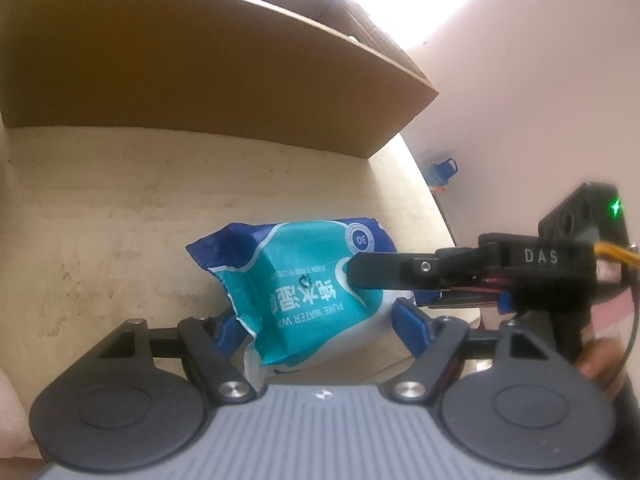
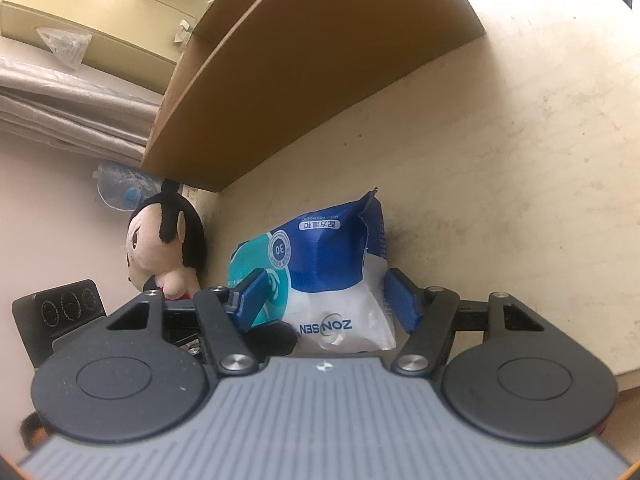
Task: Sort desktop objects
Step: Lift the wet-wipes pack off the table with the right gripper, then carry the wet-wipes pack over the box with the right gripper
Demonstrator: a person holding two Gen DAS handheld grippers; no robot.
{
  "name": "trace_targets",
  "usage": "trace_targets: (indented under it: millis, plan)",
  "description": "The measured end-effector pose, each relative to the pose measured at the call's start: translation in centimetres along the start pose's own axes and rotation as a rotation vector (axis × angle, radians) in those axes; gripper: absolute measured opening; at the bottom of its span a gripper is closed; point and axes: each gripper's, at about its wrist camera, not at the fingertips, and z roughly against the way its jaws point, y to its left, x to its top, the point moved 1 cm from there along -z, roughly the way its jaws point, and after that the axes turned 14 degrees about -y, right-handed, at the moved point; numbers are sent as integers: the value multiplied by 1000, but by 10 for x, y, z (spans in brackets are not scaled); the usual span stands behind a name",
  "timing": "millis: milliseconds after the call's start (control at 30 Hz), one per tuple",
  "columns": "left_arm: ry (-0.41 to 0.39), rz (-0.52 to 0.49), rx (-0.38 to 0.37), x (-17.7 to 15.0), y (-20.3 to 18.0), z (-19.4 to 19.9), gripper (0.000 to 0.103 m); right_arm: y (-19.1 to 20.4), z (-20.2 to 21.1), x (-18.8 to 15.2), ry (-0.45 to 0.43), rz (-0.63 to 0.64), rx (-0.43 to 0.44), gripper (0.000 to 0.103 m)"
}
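Observation:
A blue and teal pack of wet wipes lies on the beige desk near its right edge. My left gripper has its blue pads on either side of the pack's near end, closed on it. My right gripper also grips the pack, blue pads pressing both sides. The right gripper's finger reaches in from the right across the pack in the left wrist view.
A large cardboard box stands on the desk behind the pack; it also shows in the right wrist view. A plush doll sits beyond the desk edge at left. A blue bottle is on the floor.

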Motion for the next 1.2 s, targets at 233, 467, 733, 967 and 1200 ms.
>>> trace_targets:
  millis: [233, 467, 733, 967, 1200]
  plan:
    - [-32, -17, -11, 7, -7, 18, 76, 12, 8, 4, -14, 14, 11, 64]
    - [-125, -68, -12, 29, -24, 49, 76, 41, 25, 20, -59, 60, 51, 64]
    - [-263, -165, -2, 77, -51, 76, 77, 90, 47, 59, -165, 166, 123, 64]
    - [-342, -219, 11, 129, -68, 59, 80, 119, 45, 108, -242, 229, 158, 64]
    - [-321, -218, 24, 176, -55, 18, 81, 124, 8, 157, -262, 224, 141, 64]
